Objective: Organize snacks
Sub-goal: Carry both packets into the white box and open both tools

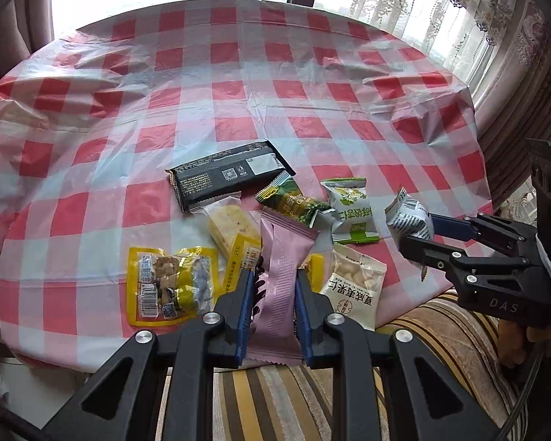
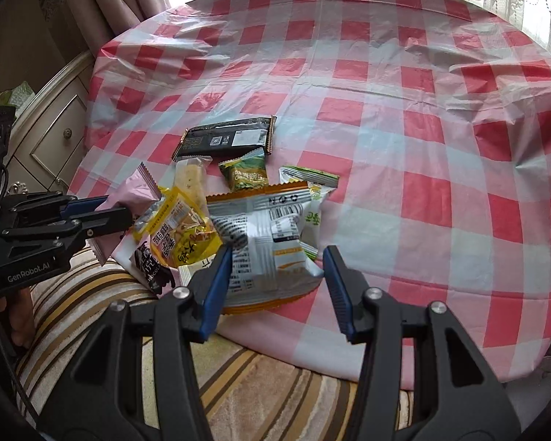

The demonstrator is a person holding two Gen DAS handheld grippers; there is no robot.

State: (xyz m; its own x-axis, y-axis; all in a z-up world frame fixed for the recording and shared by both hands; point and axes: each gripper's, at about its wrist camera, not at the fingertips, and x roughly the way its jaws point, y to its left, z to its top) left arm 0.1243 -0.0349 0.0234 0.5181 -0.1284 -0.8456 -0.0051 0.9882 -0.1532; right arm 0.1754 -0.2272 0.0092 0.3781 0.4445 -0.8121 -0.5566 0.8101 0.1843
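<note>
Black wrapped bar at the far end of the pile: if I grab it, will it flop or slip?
The black bar lies flat and straight, so it probably lifts stiff. Its glossy wrapper may slide on the plastic tablecloth. Looks light.

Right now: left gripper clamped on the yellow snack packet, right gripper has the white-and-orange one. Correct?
Not quite. The left gripper is clamped on the pink wrapper, not a yellow packet; the left wrist view shows it between the pads. The right gripper does have the white-and-orange packet.
</note>
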